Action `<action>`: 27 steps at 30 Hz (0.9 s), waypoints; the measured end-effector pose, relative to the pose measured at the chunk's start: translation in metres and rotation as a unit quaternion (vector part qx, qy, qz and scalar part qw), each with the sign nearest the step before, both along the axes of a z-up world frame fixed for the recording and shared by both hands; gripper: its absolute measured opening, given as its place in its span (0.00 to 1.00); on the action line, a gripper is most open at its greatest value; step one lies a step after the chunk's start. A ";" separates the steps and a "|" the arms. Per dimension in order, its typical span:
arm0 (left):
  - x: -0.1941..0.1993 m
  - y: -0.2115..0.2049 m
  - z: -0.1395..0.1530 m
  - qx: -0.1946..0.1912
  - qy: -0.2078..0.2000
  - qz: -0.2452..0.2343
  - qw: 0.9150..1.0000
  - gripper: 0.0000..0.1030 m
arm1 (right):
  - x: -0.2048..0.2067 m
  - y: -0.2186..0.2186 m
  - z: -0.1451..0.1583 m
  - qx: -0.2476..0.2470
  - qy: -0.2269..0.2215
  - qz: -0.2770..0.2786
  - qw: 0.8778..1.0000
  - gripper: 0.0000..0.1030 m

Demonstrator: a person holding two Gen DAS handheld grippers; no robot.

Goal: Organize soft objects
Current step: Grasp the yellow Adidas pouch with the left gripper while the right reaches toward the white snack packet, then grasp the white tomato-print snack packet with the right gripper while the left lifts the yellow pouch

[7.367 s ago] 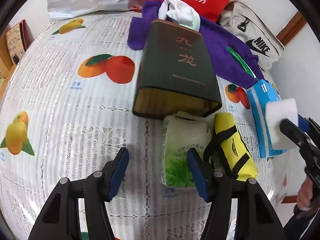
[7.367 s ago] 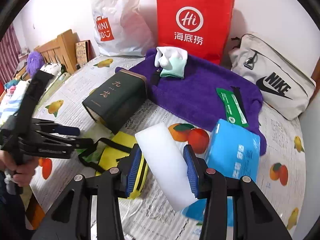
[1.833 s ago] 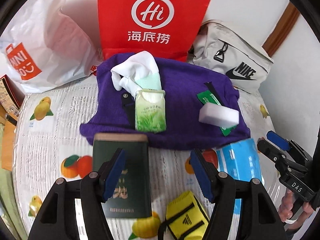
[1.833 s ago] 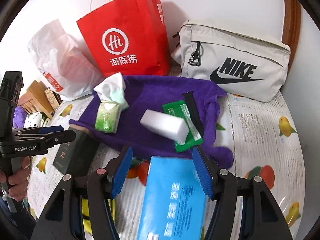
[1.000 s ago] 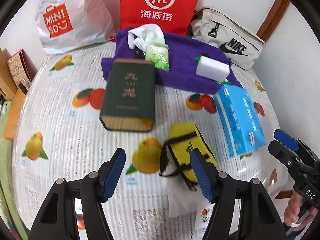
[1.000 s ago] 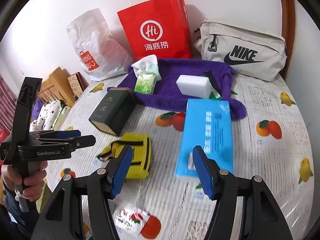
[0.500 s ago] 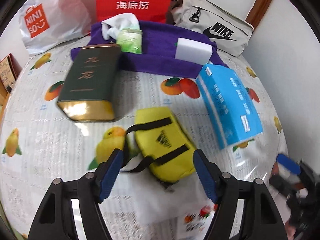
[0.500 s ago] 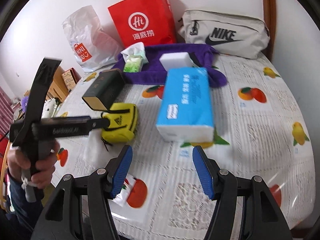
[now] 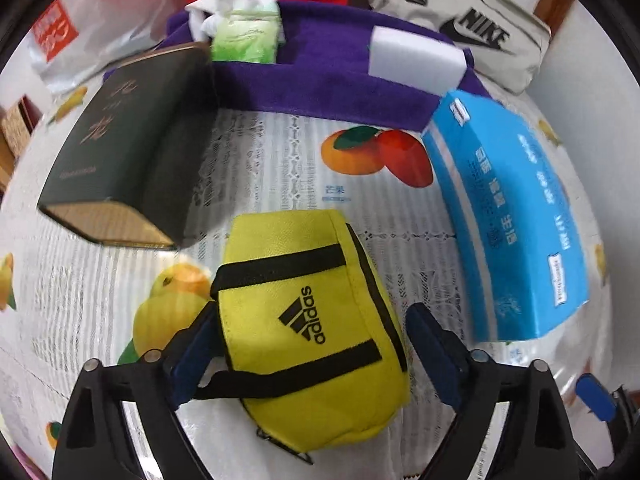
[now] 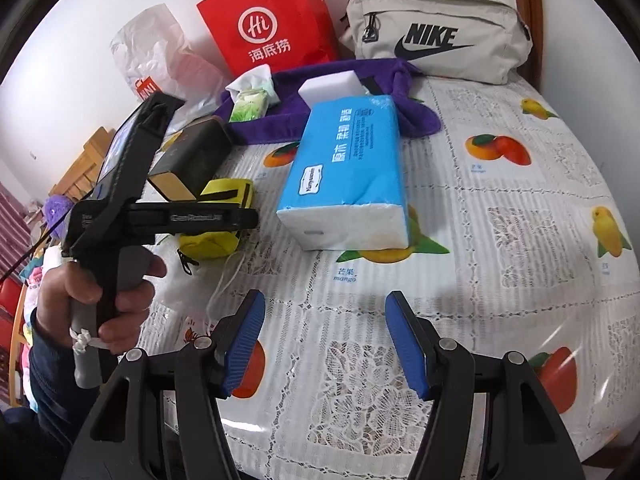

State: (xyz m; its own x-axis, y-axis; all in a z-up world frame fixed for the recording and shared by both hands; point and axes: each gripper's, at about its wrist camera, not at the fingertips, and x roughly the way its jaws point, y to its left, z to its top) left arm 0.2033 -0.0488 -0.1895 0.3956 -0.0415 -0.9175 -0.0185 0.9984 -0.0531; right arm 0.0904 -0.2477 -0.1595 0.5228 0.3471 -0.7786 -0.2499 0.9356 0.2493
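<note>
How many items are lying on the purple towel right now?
3 visible: a white cloth at its back left, a green tissue pack just in front of that, and a white sponge block toward the right. More may be hidden behind the sponge.

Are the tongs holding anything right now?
No. The left tongs sit open around the yellow bag, not squeezing it yet. The right tongs are open over the table.
</note>
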 end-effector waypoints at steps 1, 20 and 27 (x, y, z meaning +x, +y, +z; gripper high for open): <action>0.002 -0.006 -0.002 0.022 0.002 -0.006 1.000 0.91 | 0.001 0.001 -0.001 -0.001 0.001 0.001 1.000 0.60; -0.028 0.022 0.062 -0.038 -0.075 -0.015 0.996 0.67 | -0.015 0.019 -0.010 -0.002 0.002 0.028 1.000 0.60; -0.045 0.054 0.079 -0.036 -0.098 0.015 0.994 0.67 | -0.029 0.041 -0.018 -0.005 0.006 0.058 0.998 0.60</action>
